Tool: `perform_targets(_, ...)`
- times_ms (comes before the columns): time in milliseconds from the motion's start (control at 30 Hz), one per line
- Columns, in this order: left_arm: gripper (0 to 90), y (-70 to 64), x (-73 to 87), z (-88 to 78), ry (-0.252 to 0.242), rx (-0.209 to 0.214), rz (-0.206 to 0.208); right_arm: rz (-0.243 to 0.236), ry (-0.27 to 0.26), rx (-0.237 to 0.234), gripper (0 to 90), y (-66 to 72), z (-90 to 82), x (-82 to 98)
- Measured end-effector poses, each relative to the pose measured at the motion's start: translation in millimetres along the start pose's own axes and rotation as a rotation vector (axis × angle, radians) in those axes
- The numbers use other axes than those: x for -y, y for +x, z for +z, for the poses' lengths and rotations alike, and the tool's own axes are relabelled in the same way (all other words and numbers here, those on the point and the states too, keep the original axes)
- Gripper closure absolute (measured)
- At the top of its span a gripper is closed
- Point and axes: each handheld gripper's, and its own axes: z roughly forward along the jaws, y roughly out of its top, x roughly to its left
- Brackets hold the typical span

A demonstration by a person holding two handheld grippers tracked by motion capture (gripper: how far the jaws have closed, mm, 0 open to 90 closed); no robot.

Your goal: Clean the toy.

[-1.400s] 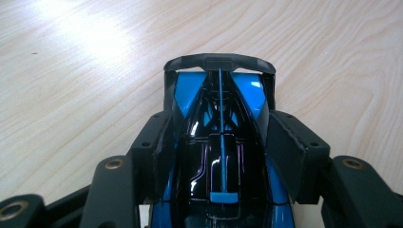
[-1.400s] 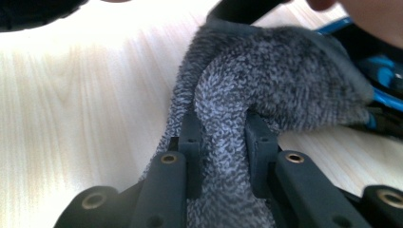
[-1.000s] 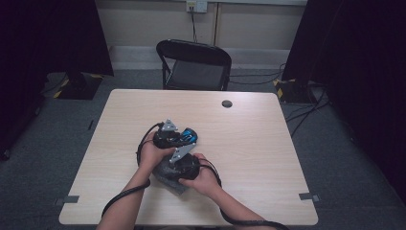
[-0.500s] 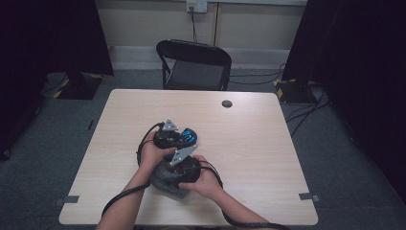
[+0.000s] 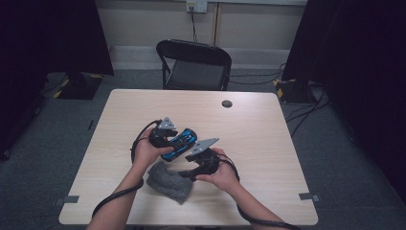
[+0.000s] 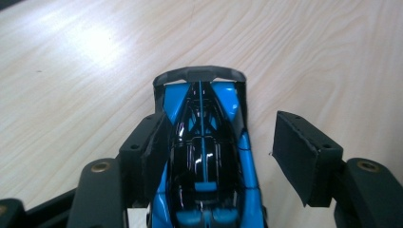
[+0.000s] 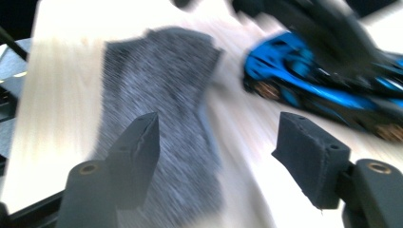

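Observation:
A blue and black toy car (image 5: 181, 140) rests on the table (image 5: 268, 143). My left gripper (image 5: 173, 138) straddles it from the left. In the left gripper view the car (image 6: 202, 142) lies lengthwise between the jaws of that gripper (image 6: 221, 133), which have just been opening. One pad is against its side and the other stands clear of it. A grey cloth (image 5: 170, 179) lies crumpled near the front edge. My right gripper (image 5: 187, 172) hovers at its right edge. In the blurred right gripper view my right gripper (image 7: 218, 130) has just been opening, with nothing between the jaws, over the cloth (image 7: 157, 85) and near the car (image 7: 304, 80).
A small black round disc (image 5: 227, 103) sits near the table's far edge. A black folding chair (image 5: 194, 62) stands just beyond that edge. Cables trail from both grippers toward the front of the table.
The right gripper has opened, let go of the grey cloth and shifted to the right. The cloth now lies flatter at the front. The left gripper's jaws have widened around the car.

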Motion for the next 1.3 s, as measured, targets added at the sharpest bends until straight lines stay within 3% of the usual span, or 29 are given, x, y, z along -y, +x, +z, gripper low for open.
perform_targets(133, 37.3, -8.0, 3.8, -17.7, -0.017, 0.028, 0.03, 0.036, 0.022, 0.063, 25.2, -14.7, -14.9, 21.3)
perform_targets(200, 37.5, -13.0, 10.4, -26.3, -0.023, 0.045, 0.046, 0.046, 0.023, 0.07, 24.8, -17.4, -16.7, 26.1)
perform_targets(267, 37.7, -16.5, 17.3, -30.9, -0.019, 0.054, 0.049, 0.08, 0.026, 0.091, 23.1, -22.3, -19.9, 34.8)
perform_targets(400, 37.9, -25.5, 32.5, -39.2, -0.027, 0.096, 0.046, 0.098, 0.014, 0.139, 20.5, -28.5, -24.4, 46.2)
perform_targets(767, 38.0, -44.3, 59.0, -52.0, -0.029, 0.162, 0.053, 0.079, 0.062, 0.175, 19.8, -32.3, -17.0, 61.7)
perform_targets(833, 38.1, -47.3, 61.6, -52.2, -0.027, 0.172, 0.056, 0.039, 0.06, 0.203, 18.8, -30.7, -13.8, 63.6)
perform_targets(1000, 38.2, -51.7, 69.0, -52.0, -0.004, 0.182, 0.069, 0.037, 0.046, 0.202, 18.0, -30.0, -10.8, 63.4)
perform_targets(1200, 37.6, -55.2, 77.6, -56.6, -0.024, 0.194, 0.046, 0.036, 0.043, 0.203, 18.0, -30.2, -10.5, 63.4)
perform_targets(1300, 37.1, -58.7, 78.0, -60.6, -0.027, 0.201, 0.064, 0.036, 0.044, 0.201, 18.0, -30.3, -10.7, 63.5)
